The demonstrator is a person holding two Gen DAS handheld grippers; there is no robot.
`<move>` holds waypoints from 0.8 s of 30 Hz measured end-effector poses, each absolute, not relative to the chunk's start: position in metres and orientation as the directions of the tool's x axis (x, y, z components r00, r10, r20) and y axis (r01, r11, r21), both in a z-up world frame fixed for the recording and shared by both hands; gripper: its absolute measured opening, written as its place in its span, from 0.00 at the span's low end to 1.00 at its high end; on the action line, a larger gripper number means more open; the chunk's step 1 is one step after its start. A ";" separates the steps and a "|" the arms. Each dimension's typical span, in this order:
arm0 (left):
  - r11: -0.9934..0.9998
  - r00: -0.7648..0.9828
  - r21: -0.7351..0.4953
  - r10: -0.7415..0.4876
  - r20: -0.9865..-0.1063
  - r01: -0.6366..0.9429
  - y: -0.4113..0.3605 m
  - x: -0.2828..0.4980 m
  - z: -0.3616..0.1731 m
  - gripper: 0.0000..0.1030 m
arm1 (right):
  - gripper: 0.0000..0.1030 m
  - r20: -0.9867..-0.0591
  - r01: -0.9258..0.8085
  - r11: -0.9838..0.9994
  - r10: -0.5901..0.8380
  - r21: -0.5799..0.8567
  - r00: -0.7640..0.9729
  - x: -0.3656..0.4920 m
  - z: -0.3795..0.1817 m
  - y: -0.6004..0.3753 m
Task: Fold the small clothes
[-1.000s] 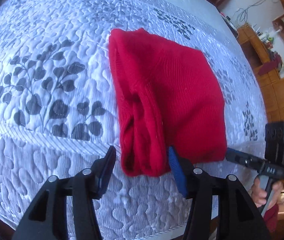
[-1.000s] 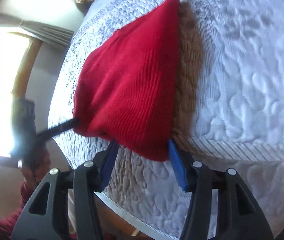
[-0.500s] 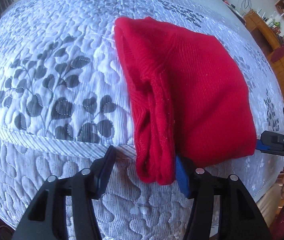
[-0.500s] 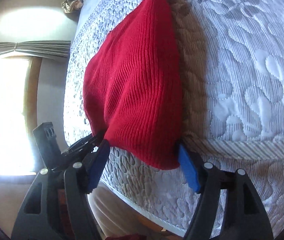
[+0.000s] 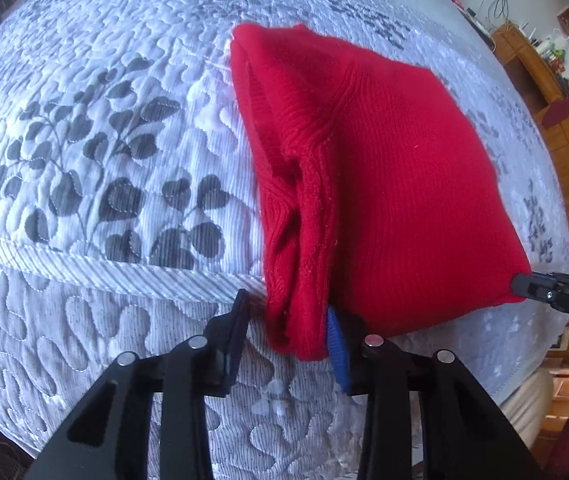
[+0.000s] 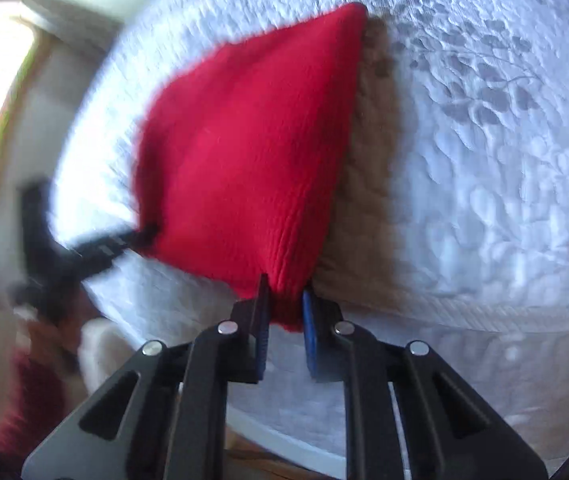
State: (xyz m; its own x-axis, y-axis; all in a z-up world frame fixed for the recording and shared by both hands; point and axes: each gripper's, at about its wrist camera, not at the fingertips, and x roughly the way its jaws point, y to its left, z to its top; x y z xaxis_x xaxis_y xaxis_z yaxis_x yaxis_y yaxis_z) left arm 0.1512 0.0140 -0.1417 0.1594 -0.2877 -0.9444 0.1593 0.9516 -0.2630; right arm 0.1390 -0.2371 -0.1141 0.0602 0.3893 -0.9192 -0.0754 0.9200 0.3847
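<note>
You have one red sweater point(image 5: 396, 184) folded on one quilted bed point(image 5: 96, 160). Your right gripper point(image 6: 286, 320), at 6 o'clock, pinches the near corner. Your left gripper point(image 5: 284, 336) is spread, with the bunched edge between its fingers, touching the blue one.

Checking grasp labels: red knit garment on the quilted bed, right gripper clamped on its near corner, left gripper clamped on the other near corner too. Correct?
Not quite. The left gripper is open: in the left wrist view its jaws stand wide, straddling the bunched edge of the red knit garment without pinching it. The right gripper is clamped on the near corner, as the right wrist view shows, and the garment lies on the quilted bed.
</note>
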 end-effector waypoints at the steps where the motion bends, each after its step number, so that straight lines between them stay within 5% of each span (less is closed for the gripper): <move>1: 0.954 0.162 -0.253 -0.279 -0.947 0.161 0.012 0.150 -0.144 0.39 | 0.12 -0.926 -0.068 0.925 0.376 0.374 0.026 0.139 -0.128 -0.235; 6: 0.949 0.152 -0.259 -0.288 -0.946 0.181 0.012 0.151 -0.142 0.39 | 0.16 -0.948 -0.131 0.941 0.317 0.311 0.022 0.142 -0.141 -0.222; 10: 0.935 0.137 -0.307 -0.332 -0.933 0.176 0.025 0.159 -0.120 0.42 | 0.37 -0.928 -0.151 0.922 0.368 0.357 0.054 0.144 -0.117 -0.224; 16: 0.959 0.297 -0.239 -0.275 -0.915 0.150 0.037 0.219 -0.068 0.51 | 0.47 -0.892 -0.125 0.903 0.426 0.410 0.151 0.187 -0.080 -0.248; 24: 0.989 0.190 -0.143 -0.148 -0.971 0.043 0.016 0.319 -0.135 0.54 | 0.60 -0.887 0.014 0.896 0.438 0.445 0.144 0.287 -0.115 -0.272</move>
State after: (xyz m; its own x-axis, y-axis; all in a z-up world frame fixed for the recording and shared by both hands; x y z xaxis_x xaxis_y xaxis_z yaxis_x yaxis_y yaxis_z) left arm 0.3193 0.0156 -0.1349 0.1899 -0.1481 -0.9706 0.0425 0.9889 -0.1426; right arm 0.2873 -0.2720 -0.1148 0.1438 0.4383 -0.8872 0.0137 0.8956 0.4447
